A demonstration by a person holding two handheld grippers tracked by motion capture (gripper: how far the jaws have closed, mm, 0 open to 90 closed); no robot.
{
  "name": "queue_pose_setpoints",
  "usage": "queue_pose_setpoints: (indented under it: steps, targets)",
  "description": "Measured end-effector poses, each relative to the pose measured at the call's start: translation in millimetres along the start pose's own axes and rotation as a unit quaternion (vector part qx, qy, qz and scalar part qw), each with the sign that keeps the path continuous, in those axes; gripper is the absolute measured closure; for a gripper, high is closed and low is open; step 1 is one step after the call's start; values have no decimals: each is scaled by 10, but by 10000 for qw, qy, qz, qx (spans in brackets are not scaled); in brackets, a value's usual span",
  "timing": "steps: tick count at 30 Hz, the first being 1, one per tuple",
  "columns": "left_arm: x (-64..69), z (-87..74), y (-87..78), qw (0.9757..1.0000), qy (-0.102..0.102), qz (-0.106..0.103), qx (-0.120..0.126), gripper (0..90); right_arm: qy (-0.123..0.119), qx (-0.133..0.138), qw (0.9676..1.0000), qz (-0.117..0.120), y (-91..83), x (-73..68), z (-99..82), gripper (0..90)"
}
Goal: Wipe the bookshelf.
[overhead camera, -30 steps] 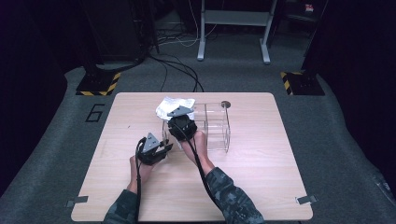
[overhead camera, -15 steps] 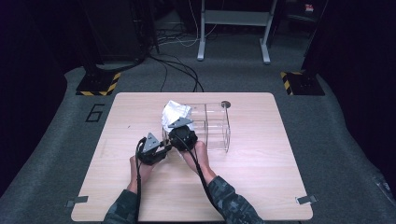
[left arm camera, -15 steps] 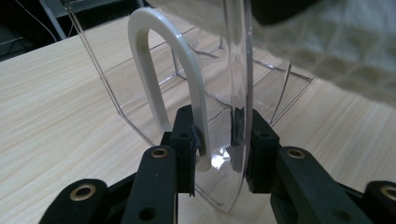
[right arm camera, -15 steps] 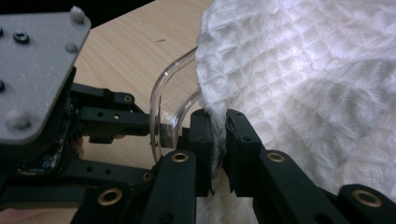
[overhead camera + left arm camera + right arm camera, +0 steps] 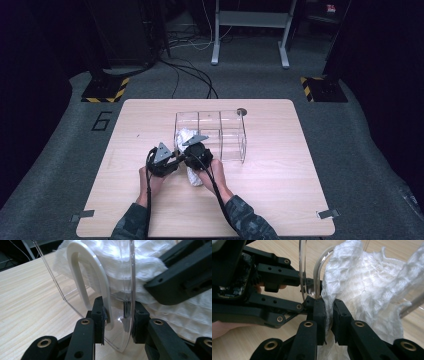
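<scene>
right gripper (image 5: 329, 312) pinches the white waffle cloth (image 5: 367, 297) at the near-left cell of the clear organizer box (image 5: 220, 131); left gripper (image 5: 116, 315) clamps its wall and white handle (image 5: 85, 275). best to lower slowly, feeding folds inside while bracing the box.

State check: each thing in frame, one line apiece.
Clear plastic three-compartment organiser box: upright on the table, its near-left wall clamped.
White waffle-weave cloth: bunched, draped over the box's near-left corner, part inside, part on the table.
White U-shaped plastic handle: upright against the clear wall.
Left gripper: shut on the box wall and handle.
Right gripper: shut on the cloth.
Light wooden table: flat.
</scene>
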State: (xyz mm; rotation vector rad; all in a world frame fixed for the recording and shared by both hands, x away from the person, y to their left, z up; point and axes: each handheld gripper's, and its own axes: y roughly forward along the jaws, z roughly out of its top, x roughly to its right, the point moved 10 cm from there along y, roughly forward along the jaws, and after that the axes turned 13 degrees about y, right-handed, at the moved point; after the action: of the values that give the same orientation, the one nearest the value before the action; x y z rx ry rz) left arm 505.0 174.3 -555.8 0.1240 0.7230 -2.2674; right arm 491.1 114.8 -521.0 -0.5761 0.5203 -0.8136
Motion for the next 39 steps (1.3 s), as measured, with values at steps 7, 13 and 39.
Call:
queue_pose_setpoints:
  steps: [7, 13, 39]
  targets:
    - [8, 7, -2, 10000, -22, -42, 31, 697, 133, -64, 9999, 56, -134, 41, -77, 823]
    - [22, 8, 4, 10000, -11, -50, 21, 702, 170, 37, 9998, 73, -246, 73, -104, 825]
    - [24, 13, 14, 10000, -70, -3, 68, 709, 109, 1464, 9892, -32, -1009, 57, 426, 832]
